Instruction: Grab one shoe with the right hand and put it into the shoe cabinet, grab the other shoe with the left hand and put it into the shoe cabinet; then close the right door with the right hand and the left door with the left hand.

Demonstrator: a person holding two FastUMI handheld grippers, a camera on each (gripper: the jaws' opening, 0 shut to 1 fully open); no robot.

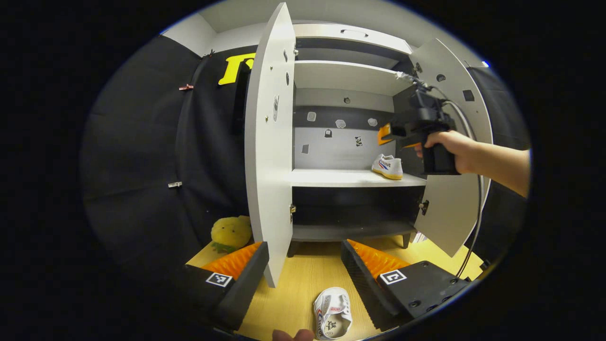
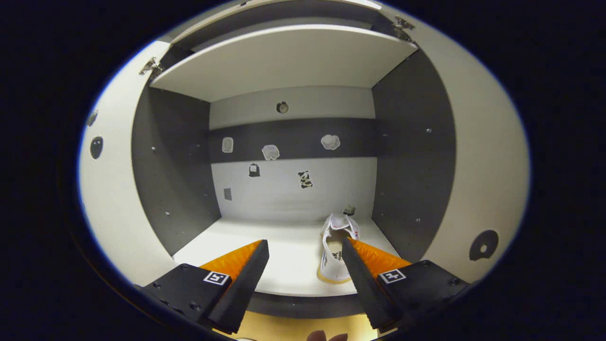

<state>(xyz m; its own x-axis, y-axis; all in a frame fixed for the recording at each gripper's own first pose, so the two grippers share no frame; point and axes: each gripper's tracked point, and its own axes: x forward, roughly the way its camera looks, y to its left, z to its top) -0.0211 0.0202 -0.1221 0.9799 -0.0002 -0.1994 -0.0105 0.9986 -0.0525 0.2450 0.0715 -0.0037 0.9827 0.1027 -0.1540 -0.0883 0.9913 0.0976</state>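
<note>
In the left gripper view we get the whole shoe cabinet (image 1: 348, 142) from outside, both doors swung wide: the left door (image 1: 269, 142) edge-on just ahead of our left finger, the right door (image 1: 450, 199) angled out past the right finger. That view also gives us the second shoe (image 1: 333, 313) lying on the wooden floor (image 1: 303, 279), low between the fingers of the left gripper (image 1: 305, 258) and a bit toward the right one, touching neither. The left gripper's fingers stand wide apart, holding nothing. A yellow plush toy (image 1: 231, 233) sits on the floor left of the left finger, by the door's foot. Ahead and up to the right we see the right gripper (image 1: 386, 135) in a person's hand (image 1: 445, 144), reaching into the cabinet over the middle shelf (image 1: 341, 177), with the first shoe (image 1: 387, 166) resting on that shelf below it, at the right end near the side wall. The right gripper view puts us inside that compartment instead: small stickers (image 2: 271, 152) on the back wall, shelf board overhead, and the first shoe (image 2: 337, 246) on the shelf (image 2: 284, 246) pointing away from us. The right gripper (image 2: 305, 248) has its fingers spread wide and empty; the right finger overlaps the shoe's near side, but we cannot tell whether it touches. The shoe lies off to the right finger's side, not squarely between the two.
</note>
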